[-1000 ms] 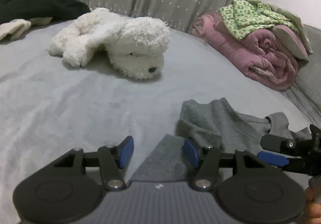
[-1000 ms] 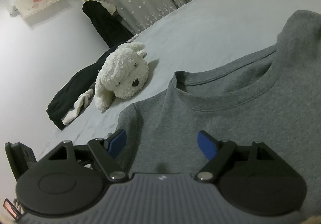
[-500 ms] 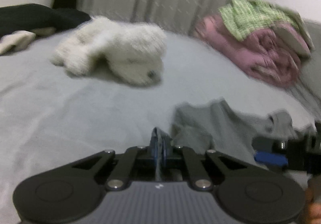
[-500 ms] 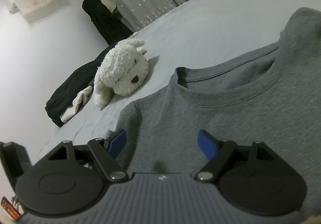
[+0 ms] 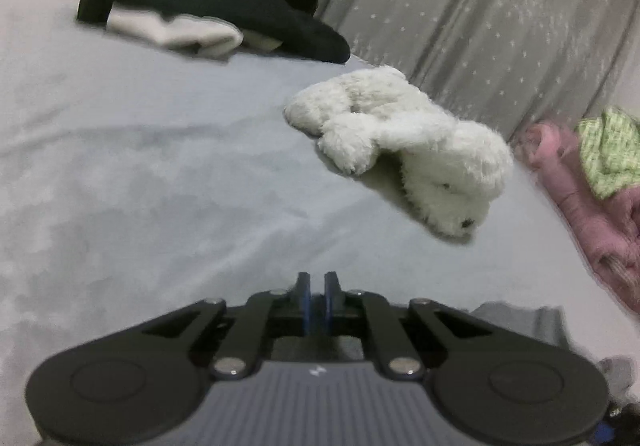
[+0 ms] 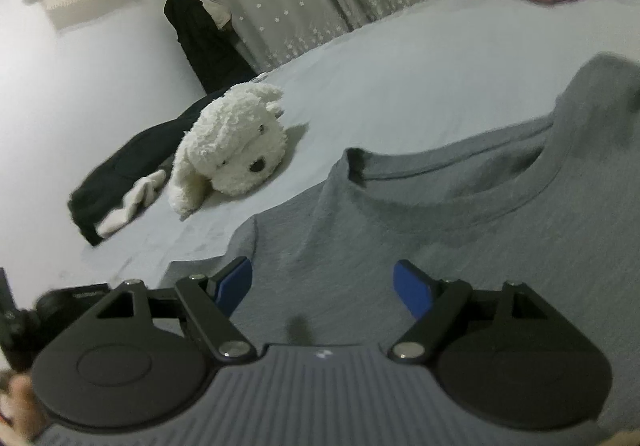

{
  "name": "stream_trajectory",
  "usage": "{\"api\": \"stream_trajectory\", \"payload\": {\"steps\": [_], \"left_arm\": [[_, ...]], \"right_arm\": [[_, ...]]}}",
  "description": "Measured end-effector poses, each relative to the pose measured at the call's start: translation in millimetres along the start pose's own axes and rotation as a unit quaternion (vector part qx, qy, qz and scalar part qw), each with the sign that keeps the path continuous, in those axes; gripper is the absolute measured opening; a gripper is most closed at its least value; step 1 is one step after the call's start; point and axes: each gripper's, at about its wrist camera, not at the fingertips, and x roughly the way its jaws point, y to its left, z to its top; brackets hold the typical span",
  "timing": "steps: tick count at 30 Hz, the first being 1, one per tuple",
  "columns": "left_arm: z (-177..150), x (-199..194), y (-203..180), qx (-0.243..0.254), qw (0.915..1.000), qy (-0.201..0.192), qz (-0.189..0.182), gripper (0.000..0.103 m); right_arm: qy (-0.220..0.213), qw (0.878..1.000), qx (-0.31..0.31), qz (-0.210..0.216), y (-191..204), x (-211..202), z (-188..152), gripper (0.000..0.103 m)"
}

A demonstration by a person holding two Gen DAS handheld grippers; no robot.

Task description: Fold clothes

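- Bedsheet point(image 5: 160, 174) held a plush dog point(image 5: 404, 150); grey sweatshirt point(image 6: 460, 238) lay spread flat, unfolded.
- Left gripper point(image 5: 318, 300) was opening slightly, jaws nearly together; any cloth between them was hidden.
- Right gripper point(image 6: 322, 286) hovered over the sweatshirt, jaws apart, empty.
- Folding looked barely begun.

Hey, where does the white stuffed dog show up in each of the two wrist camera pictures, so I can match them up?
Left wrist view: the white stuffed dog lies right of centre on the grey bed, its head toward the lower right.
Right wrist view: the dog lies left of centre, facing the camera, beyond the grey shirt.
Shared landmark: the black clothing lying just behind the dog.
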Motion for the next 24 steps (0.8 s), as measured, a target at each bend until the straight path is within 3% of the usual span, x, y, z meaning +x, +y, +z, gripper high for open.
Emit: {"api": "stream_trajectory", "payload": {"steps": [2,9,12,15,16,18,19,21,24], "left_arm": [[3.3,3.2,14.0,-0.027,0.999,0.014,-0.033,0.02],[3.6,12.5,20.5,-0.048,0.9944,0.042,-0.084,0.02],[2.5,14.3,18.5,-0.046,0.9932,0.049,-0.096,0.02],[2.4,16.5,21.2,-0.056,0.992,0.052,-0.1,0.017],[1.8,17.7,20.1,-0.053,0.9919,0.054,-0.101,0.012],[0.5,20.0,17.9,-0.049,0.9917,0.058,-0.103,0.004],[0.0,20.8,16.4,-0.046,0.9917,0.06,-0.104,0.002],[0.5,17.1,11.8,-0.03,0.9935,0.051,-0.098,0.001],[5.5,1.8,13.5,-0.031,0.9968,-0.001,-0.073,0.001]], "right_arm": [[-0.009,1.0,-0.002,-0.009,0.7,-0.8,1.4,0.082],[-0.033,0.999,-0.026,-0.033,15.1,20.5,32.3,0.081],[-0.023,0.999,-0.031,-0.033,15.8,47.0,51.4,0.074],[-0.008,0.999,-0.02,-0.027,9.7,71.7,59.3,0.062],[-0.004,1.0,-0.016,-0.024,7.2,78.8,60.4,0.055],[-0.003,1.0,-0.01,-0.021,2.8,88.1,58.8,0.035],[-0.002,1.0,-0.013,-0.026,2.3,90.7,57.4,0.008],[-0.013,0.999,-0.026,-0.042,4.4,91.3,53.2,0.004],[-0.069,0.994,-0.057,-0.056,13.3,78.4,48.6,0.004]]}}
